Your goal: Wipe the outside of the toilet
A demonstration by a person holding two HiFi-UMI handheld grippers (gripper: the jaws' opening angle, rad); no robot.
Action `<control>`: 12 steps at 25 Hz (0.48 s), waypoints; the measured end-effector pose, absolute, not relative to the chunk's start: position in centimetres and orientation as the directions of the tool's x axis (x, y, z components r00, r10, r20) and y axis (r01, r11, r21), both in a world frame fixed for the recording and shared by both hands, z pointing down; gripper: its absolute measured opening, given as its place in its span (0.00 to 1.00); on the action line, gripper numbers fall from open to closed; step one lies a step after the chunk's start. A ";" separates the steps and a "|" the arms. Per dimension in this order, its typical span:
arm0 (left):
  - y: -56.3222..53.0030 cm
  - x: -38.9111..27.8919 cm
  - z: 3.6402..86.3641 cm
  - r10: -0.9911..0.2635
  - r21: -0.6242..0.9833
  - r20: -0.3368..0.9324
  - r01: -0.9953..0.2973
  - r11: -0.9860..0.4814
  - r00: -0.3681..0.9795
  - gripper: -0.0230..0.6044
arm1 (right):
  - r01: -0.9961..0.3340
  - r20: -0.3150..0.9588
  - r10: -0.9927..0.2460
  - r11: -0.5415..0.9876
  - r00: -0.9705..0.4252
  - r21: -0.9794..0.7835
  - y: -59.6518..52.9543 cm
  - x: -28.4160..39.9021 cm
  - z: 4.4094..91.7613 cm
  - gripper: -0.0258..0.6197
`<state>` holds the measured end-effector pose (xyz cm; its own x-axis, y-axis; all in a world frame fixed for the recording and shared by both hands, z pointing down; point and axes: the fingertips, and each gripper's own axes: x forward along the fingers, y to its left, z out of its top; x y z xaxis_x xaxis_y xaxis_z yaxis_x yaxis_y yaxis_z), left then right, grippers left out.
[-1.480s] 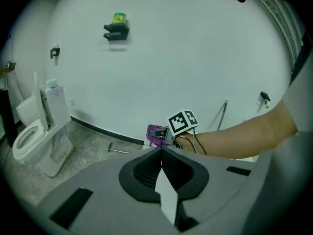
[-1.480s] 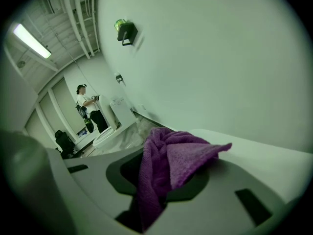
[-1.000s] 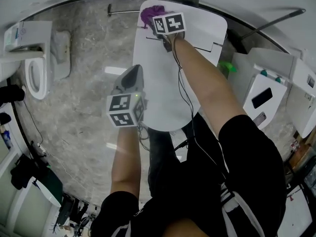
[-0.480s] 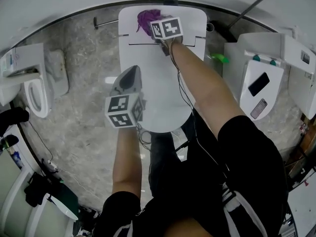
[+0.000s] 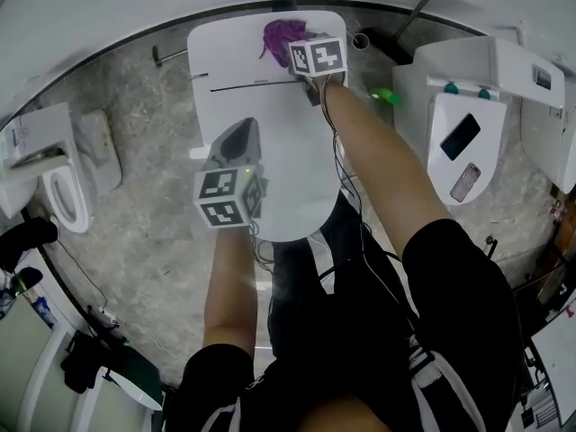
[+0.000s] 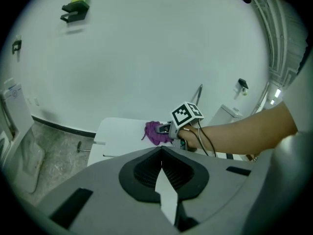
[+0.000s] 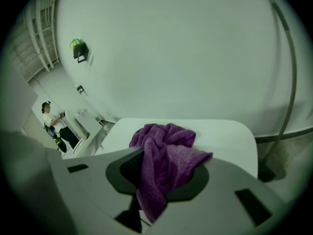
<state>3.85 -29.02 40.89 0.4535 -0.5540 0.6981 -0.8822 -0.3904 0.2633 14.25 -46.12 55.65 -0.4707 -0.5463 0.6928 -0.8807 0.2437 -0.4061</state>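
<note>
Pinching the purple cloth (image 7: 166,151), seemingly soft and light, by its bunched middle, the fingers of the right gripper (image 7: 156,180) hold it atop the rear of the toilet (image 5: 225,61), while the left gripper (image 6: 161,163) fingers sit closed, empty.

Three toilets are counted: middle toilet (image 5: 270,178), left toilet (image 5: 63,187), right toilet (image 5: 481,61). One purple cloth (image 5: 281,36) is counted. Two tongs are counted, left tongs (image 5: 236,138) and right tongs (image 5: 300,50), with two marker cubes, left cube (image 5: 229,200) and right cube (image 5: 320,56). Two phones are counted: dark phone (image 5: 460,136) and second phone (image 5: 465,183). One green object (image 5: 385,95) is counted, but its kind cannot be told.
</note>
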 end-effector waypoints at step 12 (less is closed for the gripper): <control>-29.8 11.1 43.0 -0.469 0.261 0.709 -0.814 -0.518 0.526 0.05 | -0.897 0.670 -0.607 0.194 -0.428 -0.398 -43.8 23.0 56.2 0.19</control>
